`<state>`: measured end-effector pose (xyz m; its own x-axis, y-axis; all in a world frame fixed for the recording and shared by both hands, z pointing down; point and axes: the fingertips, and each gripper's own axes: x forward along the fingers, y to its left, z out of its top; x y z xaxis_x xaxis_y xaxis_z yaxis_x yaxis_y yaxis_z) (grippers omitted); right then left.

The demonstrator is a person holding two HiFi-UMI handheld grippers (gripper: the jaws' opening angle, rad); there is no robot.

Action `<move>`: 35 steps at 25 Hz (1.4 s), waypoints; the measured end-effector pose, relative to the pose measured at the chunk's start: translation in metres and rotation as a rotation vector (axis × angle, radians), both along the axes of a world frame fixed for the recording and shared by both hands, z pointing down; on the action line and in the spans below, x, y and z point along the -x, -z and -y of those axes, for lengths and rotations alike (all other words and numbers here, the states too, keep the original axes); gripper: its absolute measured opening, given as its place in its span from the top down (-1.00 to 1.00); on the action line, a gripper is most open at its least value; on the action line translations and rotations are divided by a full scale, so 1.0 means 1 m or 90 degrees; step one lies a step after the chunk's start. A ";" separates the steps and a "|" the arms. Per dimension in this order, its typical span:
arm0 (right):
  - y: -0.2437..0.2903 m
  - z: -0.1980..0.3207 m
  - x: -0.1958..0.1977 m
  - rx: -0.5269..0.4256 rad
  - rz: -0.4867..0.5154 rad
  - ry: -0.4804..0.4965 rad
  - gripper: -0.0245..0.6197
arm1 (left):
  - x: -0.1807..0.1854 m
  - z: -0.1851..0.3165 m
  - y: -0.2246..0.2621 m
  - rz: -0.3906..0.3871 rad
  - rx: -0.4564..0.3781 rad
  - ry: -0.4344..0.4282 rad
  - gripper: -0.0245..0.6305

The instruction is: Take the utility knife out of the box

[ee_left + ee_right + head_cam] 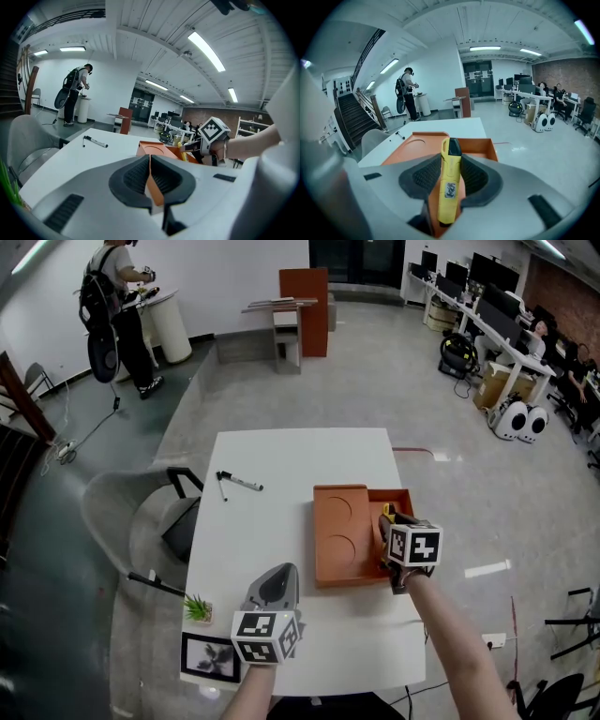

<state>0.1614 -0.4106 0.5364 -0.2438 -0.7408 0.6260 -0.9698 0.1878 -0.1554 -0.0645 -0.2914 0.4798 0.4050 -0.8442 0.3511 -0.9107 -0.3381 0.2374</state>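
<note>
Right gripper (392, 526) is pinching the knife (449, 183) across its yellow body. The knife's long axis runs along the jaws, black tip at 12 o'clock, over the open half of the box (352, 532). Left gripper (151, 176) has jaws pressed together with nothing in them, at 7 o'clock of the box. On the table (281, 460): 1 knife, 1 box, 1 marker (242, 484) at 10 o'clock of the box, 1 plant (198, 608) and 1 picture (210, 657) at 8 o'clock. 1 chair (141, 521) at 9 o'clock.
</note>
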 end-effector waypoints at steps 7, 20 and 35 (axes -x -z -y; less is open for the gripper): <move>0.027 -0.013 0.004 -0.066 0.017 -0.003 0.52 | -0.006 -0.009 0.007 0.002 -0.011 -0.020 0.88; 0.072 -0.049 0.005 -0.171 0.019 -0.017 0.52 | -0.010 -0.024 0.023 0.003 -0.035 -0.049 0.88; 0.134 -0.103 0.008 -0.277 0.036 -0.029 0.52 | -0.016 -0.036 0.035 -0.006 -0.061 -0.067 0.88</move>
<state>0.1531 -0.3075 0.4024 -0.2296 -0.9432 0.2401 -0.9709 0.2047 -0.1243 -0.0486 -0.2556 0.4451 0.4957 -0.8266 0.2665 -0.8670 -0.4532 0.2071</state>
